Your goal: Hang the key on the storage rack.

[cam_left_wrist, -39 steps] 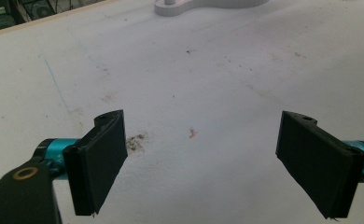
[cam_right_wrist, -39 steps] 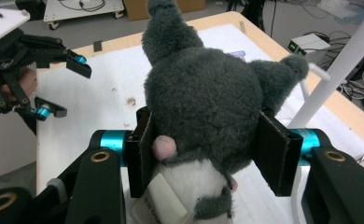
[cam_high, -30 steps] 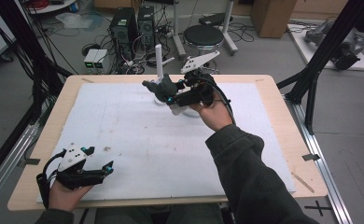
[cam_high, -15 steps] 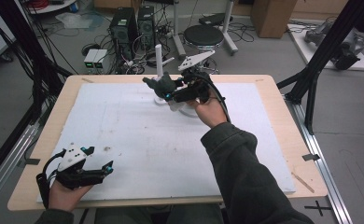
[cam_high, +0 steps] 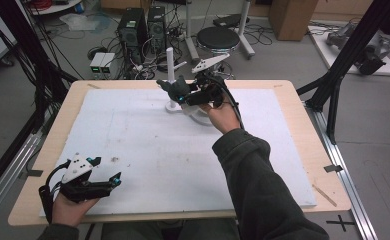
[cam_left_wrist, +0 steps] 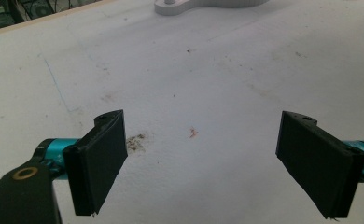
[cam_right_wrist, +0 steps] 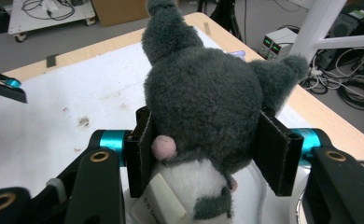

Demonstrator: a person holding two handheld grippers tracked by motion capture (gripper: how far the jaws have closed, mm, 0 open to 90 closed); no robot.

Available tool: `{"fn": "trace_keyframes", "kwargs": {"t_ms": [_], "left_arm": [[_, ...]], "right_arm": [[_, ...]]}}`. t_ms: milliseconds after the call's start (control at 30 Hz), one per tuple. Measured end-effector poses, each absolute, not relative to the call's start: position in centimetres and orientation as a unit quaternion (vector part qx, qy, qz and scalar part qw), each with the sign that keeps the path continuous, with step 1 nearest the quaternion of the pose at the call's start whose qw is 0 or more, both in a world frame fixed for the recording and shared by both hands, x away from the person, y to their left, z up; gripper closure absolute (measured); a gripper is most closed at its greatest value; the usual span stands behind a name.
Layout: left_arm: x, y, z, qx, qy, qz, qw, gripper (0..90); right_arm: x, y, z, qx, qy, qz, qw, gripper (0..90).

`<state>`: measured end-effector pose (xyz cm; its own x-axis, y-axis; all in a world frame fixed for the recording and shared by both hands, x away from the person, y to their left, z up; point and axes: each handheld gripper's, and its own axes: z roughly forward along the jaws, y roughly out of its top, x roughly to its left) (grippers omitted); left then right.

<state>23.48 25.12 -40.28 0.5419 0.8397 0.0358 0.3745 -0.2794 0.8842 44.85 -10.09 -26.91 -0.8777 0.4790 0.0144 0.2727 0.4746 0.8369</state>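
Note:
A grey plush toy with a white belly and a pink nose is held above the far middle of the table. My right gripper is shut on it, the pads pressing its head from both sides. The toy hangs right beside a white stand with an upright post. At the near left corner my left gripper is open just over the white mat, with nothing between its pads.
A white mat covers most of the wooden table. A white round piece lies under my right hand. Black frame struts stand at both sides. A stool and computer towers are on the floor beyond the far edge.
My right gripper has carried the plush toy a little toward the far edge, closer to the white post. The left gripper has stayed where it was.

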Motion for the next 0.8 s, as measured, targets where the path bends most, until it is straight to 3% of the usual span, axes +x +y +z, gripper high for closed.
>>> {"fn": "trace_keyframes", "kwargs": {"t_ms": [800], "left_arm": [[23.5, 25.3, -40.3, 0.756, 0.401, 0.262, 0.446, 16.6]], "right_arm": [[46.5, -9.6, -28.2, 0.247, 0.848, 0.456, 0.107, 45.2]]}}
